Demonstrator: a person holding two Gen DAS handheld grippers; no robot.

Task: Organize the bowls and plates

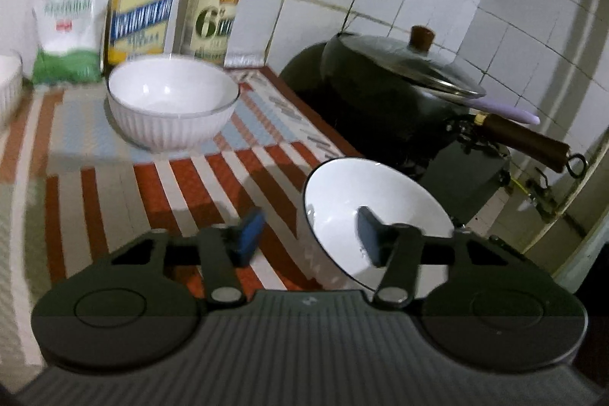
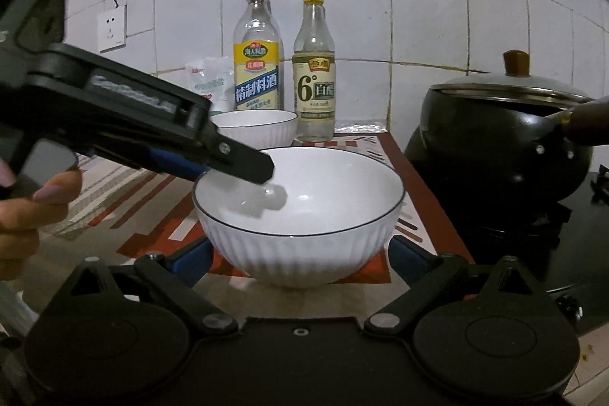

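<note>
White-tiled kitchen wall; striped bench mat [image 2: 114, 193] below.
Near bowl [image 2: 304, 246] upright on mat, dead ahead of right gripper [image 2: 302, 265]. Its jaws are apart, 1 pad on each side of bowl's lower wall, not visibly pressing.
Left gripper [image 1: 312, 234] angled in from left, nearer to rim. Jaws apart, astride rim: 1 finger inside, 1 outside.
Far bowl [image 2: 262, 126] behind, by 2 bottles.
Labels: "精制料酒" on yellow bottle [image 2: 257, 78]; "6° 白醋" on pale bottle [image 2: 314, 86].
Lidded black pot [image 2: 495, 147] at right.
</note>
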